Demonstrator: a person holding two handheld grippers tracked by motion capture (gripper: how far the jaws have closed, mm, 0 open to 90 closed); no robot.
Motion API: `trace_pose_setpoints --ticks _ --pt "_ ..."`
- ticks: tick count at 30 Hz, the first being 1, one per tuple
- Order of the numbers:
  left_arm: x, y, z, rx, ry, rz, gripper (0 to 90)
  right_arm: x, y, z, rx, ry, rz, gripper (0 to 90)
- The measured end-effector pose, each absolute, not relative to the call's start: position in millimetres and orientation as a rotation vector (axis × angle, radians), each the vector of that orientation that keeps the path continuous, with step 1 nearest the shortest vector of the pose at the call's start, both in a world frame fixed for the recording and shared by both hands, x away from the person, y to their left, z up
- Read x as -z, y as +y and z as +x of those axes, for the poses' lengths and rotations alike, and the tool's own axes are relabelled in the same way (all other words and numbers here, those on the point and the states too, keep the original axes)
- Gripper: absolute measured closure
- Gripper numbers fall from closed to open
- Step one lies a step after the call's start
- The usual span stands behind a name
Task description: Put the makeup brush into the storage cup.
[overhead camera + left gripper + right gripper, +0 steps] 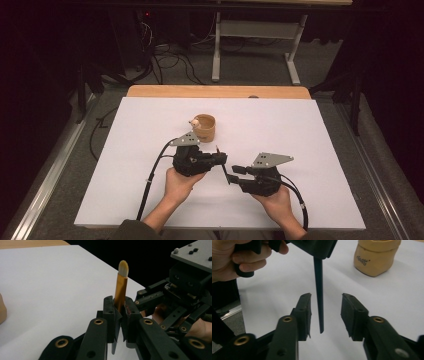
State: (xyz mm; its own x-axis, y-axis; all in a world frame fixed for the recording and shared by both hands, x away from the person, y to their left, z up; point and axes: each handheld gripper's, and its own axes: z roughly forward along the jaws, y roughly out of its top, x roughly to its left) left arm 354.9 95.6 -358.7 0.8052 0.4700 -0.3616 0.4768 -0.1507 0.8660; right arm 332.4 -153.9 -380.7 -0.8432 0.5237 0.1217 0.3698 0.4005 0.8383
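White sheet [310, 150] lies bare right of and beyond both grippers; sole obstacles: tan cup [204, 127] just beyond left gripper [220, 159], and brush handle [319, 295] hanging in the gap of right gripper [325, 315], pads clear of it on both sides.

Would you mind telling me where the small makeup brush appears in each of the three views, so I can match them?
High view: the brush is near the centre, between the two grippers.
Left gripper view: at the centre, its gold ferrule and pale tip stand up from the closed jaws.
Right gripper view: its dark handle hangs between the open jaws.
Shared landmark: the tan cup.
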Motion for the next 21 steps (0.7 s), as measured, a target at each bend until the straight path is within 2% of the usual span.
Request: trace_pose_setpoints --ticks 6,21 --pt "357.2 98.2 354.3 0.002 0.739 1.781 83.1 378.5 -161.3 332.8 -1.451 2.447 0.83 49.8" --pt "353.6 104.8 352.7 -0.011 0.742 1.773 83.1 380.4 -190.0 329.9 -1.482 2.32 0.892 38.0"
